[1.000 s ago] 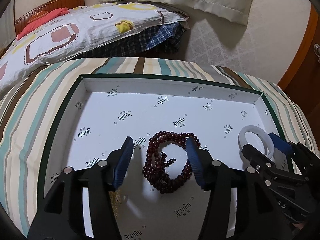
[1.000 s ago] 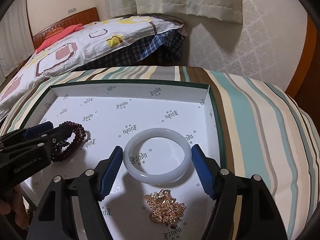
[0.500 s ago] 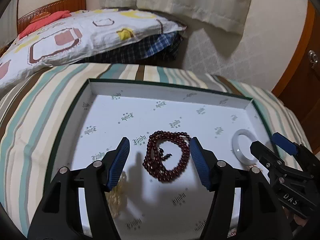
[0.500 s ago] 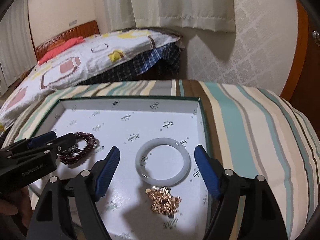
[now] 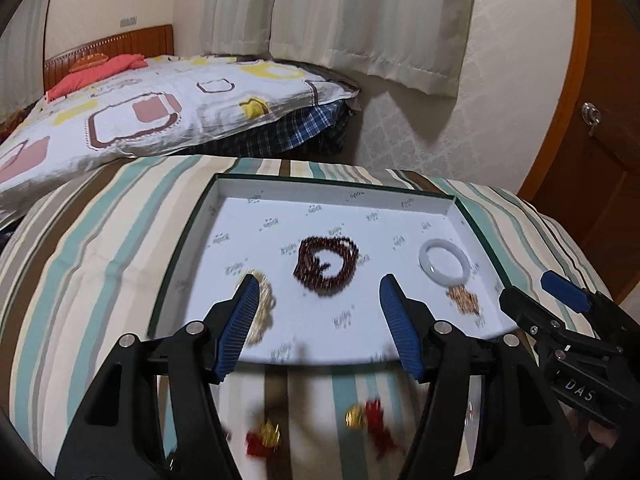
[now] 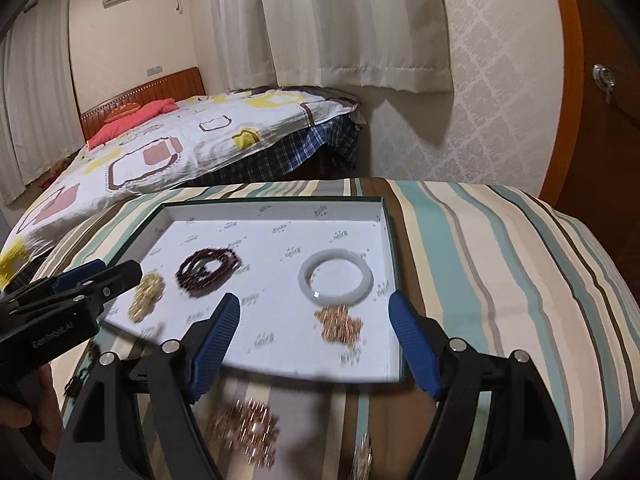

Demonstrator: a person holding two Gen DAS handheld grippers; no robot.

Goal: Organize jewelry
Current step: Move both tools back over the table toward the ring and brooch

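Note:
A white tray [image 5: 320,196] with a green rim lies on striped cloth. In it are a dark red bead bracelet [image 5: 326,266] [image 6: 208,268], a white bangle [image 5: 444,262] [image 6: 336,276], a pale gold chain [image 5: 262,308] [image 6: 146,294] and a rose-gold piece [image 5: 464,300] [image 6: 340,324]. My left gripper [image 5: 318,280] hovers open over the tray's near edge, empty, short of the bracelet. My right gripper [image 6: 314,298] hovers open and empty, short of the bangle. Each also shows in the other's view, the left gripper [image 6: 100,276] and the right gripper [image 5: 532,292].
On the striped cloth [image 5: 100,260] in front of the tray lie blurred red-and-gold ornaments [image 5: 372,420] and a rose-gold chain pile [image 6: 248,428]. A bed [image 5: 140,120] stands behind, curtains and wall beyond, a wooden door [image 5: 600,140] at the right.
Both grippers have drawn back and risen from the tray, leaving the bracelet and the bangle farther ahead. The tray's near edge and loose jewelry on the cloth have come into view.

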